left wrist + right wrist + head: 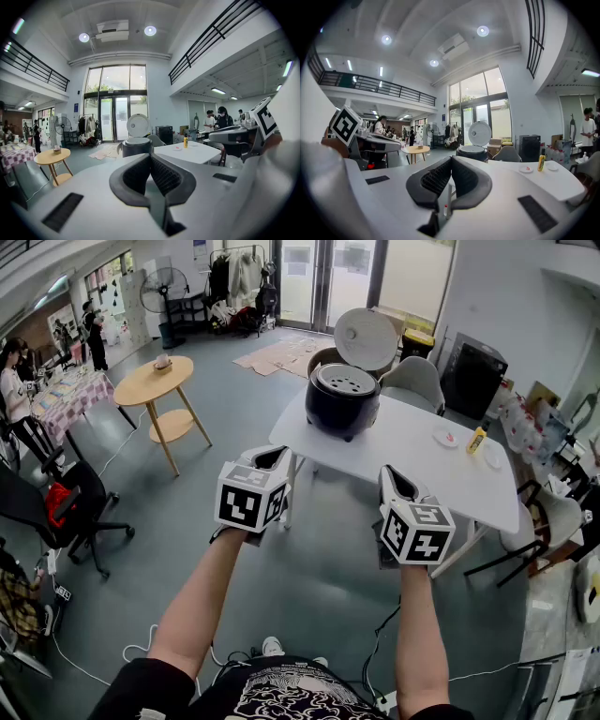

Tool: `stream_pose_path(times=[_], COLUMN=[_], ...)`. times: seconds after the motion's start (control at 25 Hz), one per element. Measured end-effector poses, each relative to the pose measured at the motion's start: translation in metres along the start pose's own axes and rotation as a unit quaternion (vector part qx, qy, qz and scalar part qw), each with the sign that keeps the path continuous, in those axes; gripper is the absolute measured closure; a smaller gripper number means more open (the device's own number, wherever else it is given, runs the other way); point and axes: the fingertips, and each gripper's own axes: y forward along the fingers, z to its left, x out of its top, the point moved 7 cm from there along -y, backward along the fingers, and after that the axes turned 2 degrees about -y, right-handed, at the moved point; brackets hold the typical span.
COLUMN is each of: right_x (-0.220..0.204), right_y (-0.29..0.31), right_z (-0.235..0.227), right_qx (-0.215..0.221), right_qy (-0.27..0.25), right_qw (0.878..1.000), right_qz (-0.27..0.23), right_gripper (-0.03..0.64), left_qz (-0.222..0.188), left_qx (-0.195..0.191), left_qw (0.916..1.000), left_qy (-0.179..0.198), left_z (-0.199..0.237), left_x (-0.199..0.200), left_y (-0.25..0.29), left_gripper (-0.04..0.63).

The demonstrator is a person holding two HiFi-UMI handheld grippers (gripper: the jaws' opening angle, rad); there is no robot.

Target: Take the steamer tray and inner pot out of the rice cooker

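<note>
The white table (412, 460) is occupying the upper centre and right of the head view. The rice cooker (342, 407) is standing on its far left corner. Its lid (366, 338) is standing open behind it. The steamer tray (343, 381), grey and perforated, is sitting in the cooker's mouth. The inner pot is not showing; it is judged to be lying beneath the tray.

The left gripper (272, 457) and the right gripper (389, 474) are hovering in the lower centre of the frame. Both are well short of the table edge and well apart from the cooker. In each gripper view the jaws are meeting at their tips with nothing between them. Both are carrying nothing.

A small plate (446, 437) and a yellow bottle (477, 440) are resting on the table to the right of the cooker, clear of the working path.

Assessment: the task is sitting at its opening step, the approach. Nothing is yet removed. The next move is calling for both grippers to advance to the cooker and open. One should then be closing on the tray's rim and lifting it straight up. The pot comes after.
</note>
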Motion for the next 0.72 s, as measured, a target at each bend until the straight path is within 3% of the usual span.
stream_pose_path(times=[0.4, 0.56, 0.72], right_x=[-0.0023, -0.0009, -0.004], right_y=[-0.0022, -0.0016, -0.0022], right_z=[-0.0048, -0.0052, -0.0043], right_qx=[-0.017, -0.019, -0.022], right_qy=[-0.004, -0.005, -0.006], right_qw=[1.0, 1.0, 1.0], right_qz=[-0.003, -0.003, -0.002], right_gripper=[0.604, 0.575, 0.542], left_qz=[-0.009, -0.013, -0.014], left_qx=[0.005, 0.005, 0.006], left_qw=[0.9999, 0.9999, 0.9999], left_qy=[0.002, 0.0, 0.002], left_z=[0.0015, 0.0025, 0.0029], left_x=[-0.0014, 0.0017, -0.0012], left_y=[0.0006, 0.0004, -0.0003], left_gripper=[0.581, 0.58, 0.537])
